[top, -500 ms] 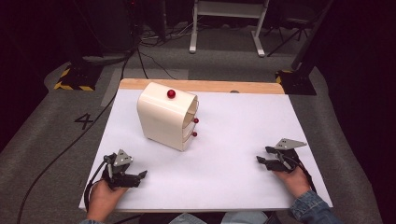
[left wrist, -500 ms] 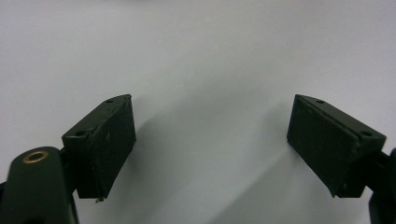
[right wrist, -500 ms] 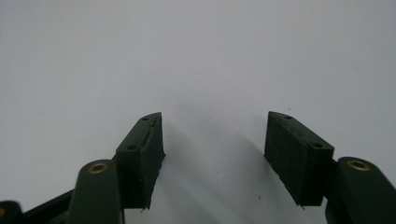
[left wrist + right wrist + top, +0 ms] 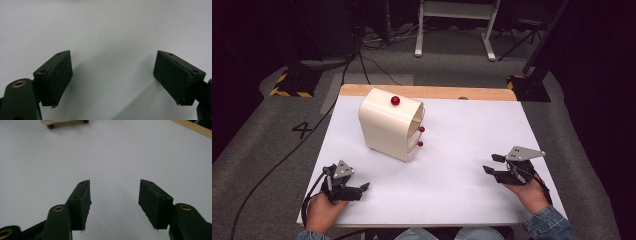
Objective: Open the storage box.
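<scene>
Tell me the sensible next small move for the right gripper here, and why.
Probably advance the right gripper toward the cream drawer box: its jaws are open and empty, the box's red knobs face that side, and bare white tabletop lies between.

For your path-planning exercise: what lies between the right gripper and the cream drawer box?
Nothing: the high view shows bare white tabletop between the right gripper and the cream drawer box.

Bright, even overhead light on the white table (image 4: pixel 462 165); dark, dim surroundings; soft shadows; slightly blurry close-ups
</scene>
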### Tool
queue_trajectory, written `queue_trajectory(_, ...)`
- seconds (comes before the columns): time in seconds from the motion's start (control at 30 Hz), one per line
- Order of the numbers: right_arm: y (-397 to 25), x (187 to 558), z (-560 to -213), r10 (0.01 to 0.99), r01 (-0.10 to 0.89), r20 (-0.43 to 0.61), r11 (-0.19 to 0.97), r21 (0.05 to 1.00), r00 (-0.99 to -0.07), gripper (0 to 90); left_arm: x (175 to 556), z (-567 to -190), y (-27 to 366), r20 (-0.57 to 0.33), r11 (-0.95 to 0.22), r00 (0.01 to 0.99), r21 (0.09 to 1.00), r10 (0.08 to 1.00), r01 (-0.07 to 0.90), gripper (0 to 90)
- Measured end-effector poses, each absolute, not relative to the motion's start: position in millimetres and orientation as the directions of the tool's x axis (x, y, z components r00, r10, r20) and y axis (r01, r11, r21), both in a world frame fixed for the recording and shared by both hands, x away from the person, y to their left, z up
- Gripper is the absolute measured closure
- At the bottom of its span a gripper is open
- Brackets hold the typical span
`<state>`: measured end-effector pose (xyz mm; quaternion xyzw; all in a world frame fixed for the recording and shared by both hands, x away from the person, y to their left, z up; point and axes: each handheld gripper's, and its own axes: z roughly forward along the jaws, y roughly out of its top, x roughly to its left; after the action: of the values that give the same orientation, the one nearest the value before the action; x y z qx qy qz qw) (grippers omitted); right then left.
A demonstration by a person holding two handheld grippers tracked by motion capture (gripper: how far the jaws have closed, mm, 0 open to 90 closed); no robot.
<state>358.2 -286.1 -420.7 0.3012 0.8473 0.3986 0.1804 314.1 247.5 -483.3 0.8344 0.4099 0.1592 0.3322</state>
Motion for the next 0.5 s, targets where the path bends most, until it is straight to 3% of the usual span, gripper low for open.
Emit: queue_trajectory(0.5, -217, 382, -399, 0.559, 0.274, -0.037, 0.463, 0.843, -0.828, 49.4, 314, -483, 248, -0.014, -0.438, 0.612, 0.686, 0.791, 0.581, 15.9)
